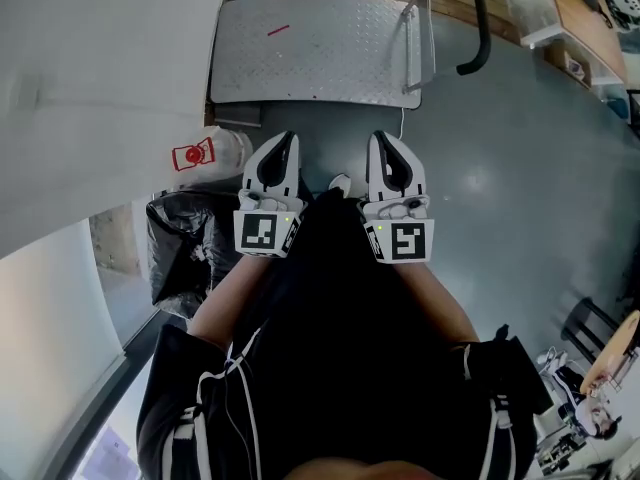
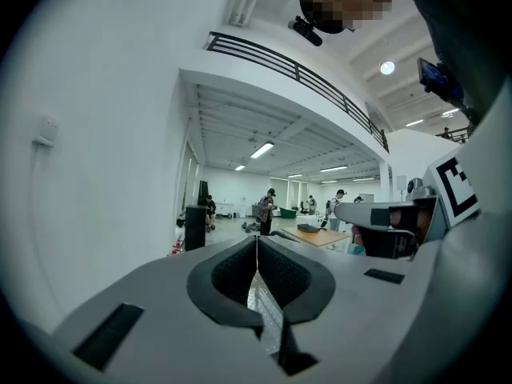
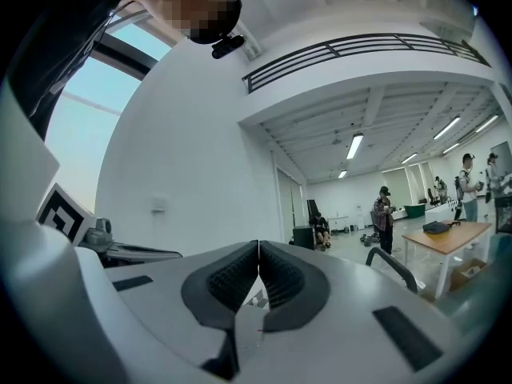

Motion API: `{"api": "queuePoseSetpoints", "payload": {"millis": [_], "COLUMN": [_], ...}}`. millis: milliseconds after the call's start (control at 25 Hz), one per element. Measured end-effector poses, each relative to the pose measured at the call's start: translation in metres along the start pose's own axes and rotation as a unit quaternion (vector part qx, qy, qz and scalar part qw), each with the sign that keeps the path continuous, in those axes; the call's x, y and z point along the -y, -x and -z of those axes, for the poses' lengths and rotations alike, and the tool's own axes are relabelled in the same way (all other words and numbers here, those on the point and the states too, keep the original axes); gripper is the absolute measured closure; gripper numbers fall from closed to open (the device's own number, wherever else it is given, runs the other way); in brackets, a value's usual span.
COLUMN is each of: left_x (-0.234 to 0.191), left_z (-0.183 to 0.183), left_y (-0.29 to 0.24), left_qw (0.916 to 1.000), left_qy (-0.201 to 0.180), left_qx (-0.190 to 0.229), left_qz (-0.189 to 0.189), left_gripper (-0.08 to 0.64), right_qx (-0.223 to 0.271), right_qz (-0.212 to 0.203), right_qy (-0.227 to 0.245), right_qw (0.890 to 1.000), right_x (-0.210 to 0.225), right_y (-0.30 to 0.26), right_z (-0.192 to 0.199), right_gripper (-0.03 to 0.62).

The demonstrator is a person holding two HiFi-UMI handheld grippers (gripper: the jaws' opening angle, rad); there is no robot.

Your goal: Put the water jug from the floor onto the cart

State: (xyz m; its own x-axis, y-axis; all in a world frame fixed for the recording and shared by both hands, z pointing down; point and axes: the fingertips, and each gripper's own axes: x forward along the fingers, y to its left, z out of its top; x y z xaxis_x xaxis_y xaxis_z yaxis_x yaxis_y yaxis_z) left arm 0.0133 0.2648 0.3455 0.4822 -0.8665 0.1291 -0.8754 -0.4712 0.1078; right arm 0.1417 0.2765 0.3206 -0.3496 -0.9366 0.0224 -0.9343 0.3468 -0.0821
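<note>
Down left by the wall, jug sits on the floor, untouched; cart is ahead. Left gripper and right gripper: fingers clenched on nothing (pre-grasp). Next: open up, reach down-left for the jug.

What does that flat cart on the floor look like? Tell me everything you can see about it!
The cart is a low, flat platform of grey metal with a bumpy tread pattern and rounded corners. A thin metal tube handle rises at its right edge. A small red mark lies on its deck. It sits on the grey floor, ahead of the person.
</note>
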Motion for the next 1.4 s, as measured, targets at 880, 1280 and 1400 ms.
{"api": "queuePoseSetpoints", "payload": {"millis": [880,1280,1400], "left_x": [-0.049,-0.13,-0.157], "left_z": [0.001,-0.012,-0.018], "left_y": [-0.068,-0.107,-0.122], "left_qw": [0.9991,0.9988,0.9984], "left_qy": [0.029,0.046,0.054], "left_qx": [-0.021,-0.01,-0.01], "left_qz": [0.022,0.012,0.013], "left_gripper": [0.54,0.54,0.54], "right_qx": [-0.034,-0.055,-0.06], "right_qz": [0.043,0.009,0.007], "right_qy": [0.003,0.024,0.033], "right_qw": [0.998,0.998,0.998], "right_x": [0.029,-0.003,-0.01], "right_y": [-0.065,-0.163,-0.193], "right_z": [0.01,0.01,0.003], "right_gripper": [0.574,0.574,0.574]}}
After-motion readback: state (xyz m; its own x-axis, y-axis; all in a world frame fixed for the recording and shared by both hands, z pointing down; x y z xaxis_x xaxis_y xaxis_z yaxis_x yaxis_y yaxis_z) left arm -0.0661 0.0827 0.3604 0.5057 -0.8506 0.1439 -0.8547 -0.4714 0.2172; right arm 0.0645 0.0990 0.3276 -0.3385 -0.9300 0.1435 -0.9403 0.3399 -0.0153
